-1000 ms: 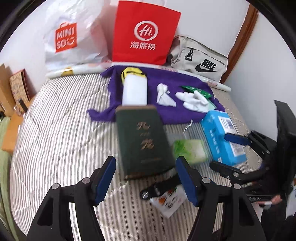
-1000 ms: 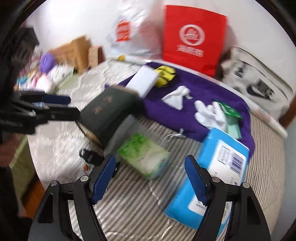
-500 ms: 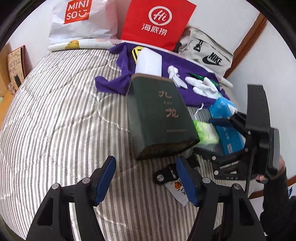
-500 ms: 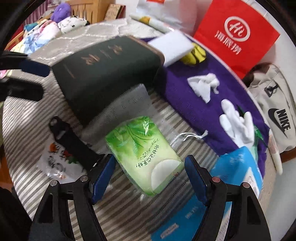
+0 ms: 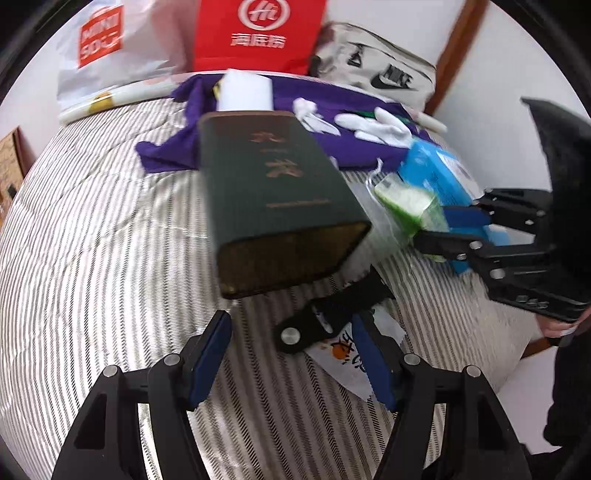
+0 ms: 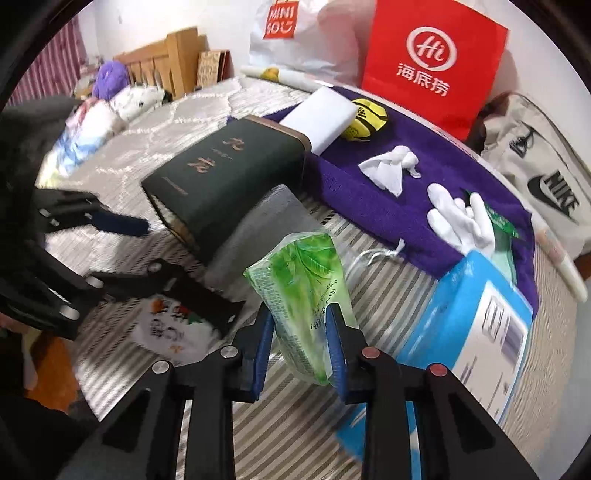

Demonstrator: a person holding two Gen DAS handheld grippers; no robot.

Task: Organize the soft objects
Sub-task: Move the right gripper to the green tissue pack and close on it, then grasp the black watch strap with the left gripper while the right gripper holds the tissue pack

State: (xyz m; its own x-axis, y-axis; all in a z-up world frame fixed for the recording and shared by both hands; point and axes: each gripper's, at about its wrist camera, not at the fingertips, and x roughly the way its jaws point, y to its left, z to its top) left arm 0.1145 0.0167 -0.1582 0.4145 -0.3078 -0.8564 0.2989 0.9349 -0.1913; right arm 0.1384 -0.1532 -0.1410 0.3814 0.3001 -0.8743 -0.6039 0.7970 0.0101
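Note:
My right gripper (image 6: 300,347) is shut on a green tissue pack (image 6: 304,291) and holds it tilted above the striped bed; it also shows in the left wrist view (image 5: 408,201), with the right gripper (image 5: 443,229) at its right. My left gripper (image 5: 291,354) is open and empty, in front of a dark green box (image 5: 275,192). On a purple cloth (image 6: 373,184) lie a white sponge block (image 6: 317,118), a yellow ball (image 6: 367,119), a crumpled tissue (image 6: 391,168) and white gloves (image 6: 461,218). A blue tissue pack (image 6: 480,317) lies at the right.
A black strap (image 5: 332,314) and a printed wrapper (image 5: 347,350) lie by the left gripper. A red paper bag (image 6: 432,62), a white Miniso bag (image 6: 295,33) and a Nike bag (image 6: 543,162) stand at the back. The bed (image 5: 92,240) edge drops off at the right.
My right gripper has closed on the green tissue pack and lifted it off the bed. My left gripper has moved closer to the dark green box.

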